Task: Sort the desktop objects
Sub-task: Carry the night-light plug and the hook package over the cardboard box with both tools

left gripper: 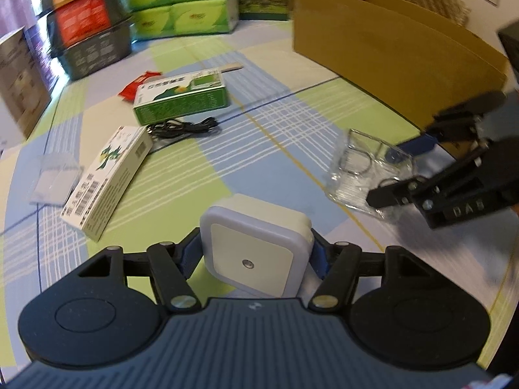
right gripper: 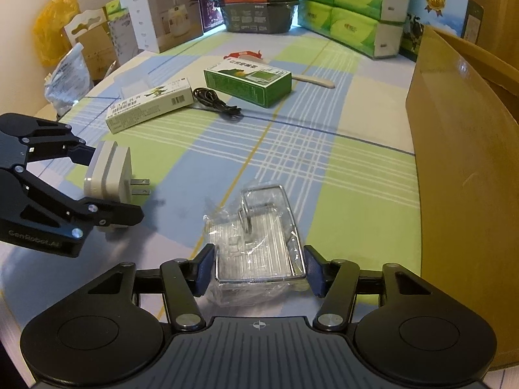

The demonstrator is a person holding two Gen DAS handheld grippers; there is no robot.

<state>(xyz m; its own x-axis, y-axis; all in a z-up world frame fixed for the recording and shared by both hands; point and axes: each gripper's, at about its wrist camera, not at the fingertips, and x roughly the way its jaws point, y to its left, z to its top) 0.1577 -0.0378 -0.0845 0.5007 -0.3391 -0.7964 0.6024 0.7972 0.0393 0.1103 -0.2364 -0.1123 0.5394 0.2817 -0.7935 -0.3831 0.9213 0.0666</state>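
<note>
My left gripper (left gripper: pixel 256 256) is shut on a white square plug-in night light (left gripper: pixel 256 243), held above the checked tablecloth (left gripper: pixel 275 149). The right wrist view shows that night light (right gripper: pixel 107 171) from the side, prongs pointing right, between the left gripper's (right gripper: pixel 108 188) fingers. My right gripper (right gripper: pixel 259 269) is shut on a metal wire rack wrapped in clear plastic (right gripper: pixel 259 243), one pad against each side. In the left wrist view the rack (left gripper: pixel 366 171) sits at the right, clamped by the right gripper (left gripper: pixel 395 171).
A green box (right gripper: pixel 248 81), a long white box (right gripper: pixel 149 107), a black cable (right gripper: pixel 217 102), a red packet (right gripper: pixel 243 54), a wooden stick (right gripper: pixel 313 81) and a clear packet (right gripper: pixel 133 86) lie further out. A big open cardboard box (right gripper: pixel 464 162) stands at the right. Tissue packs (right gripper: pixel 343 9) and cartons line the back.
</note>
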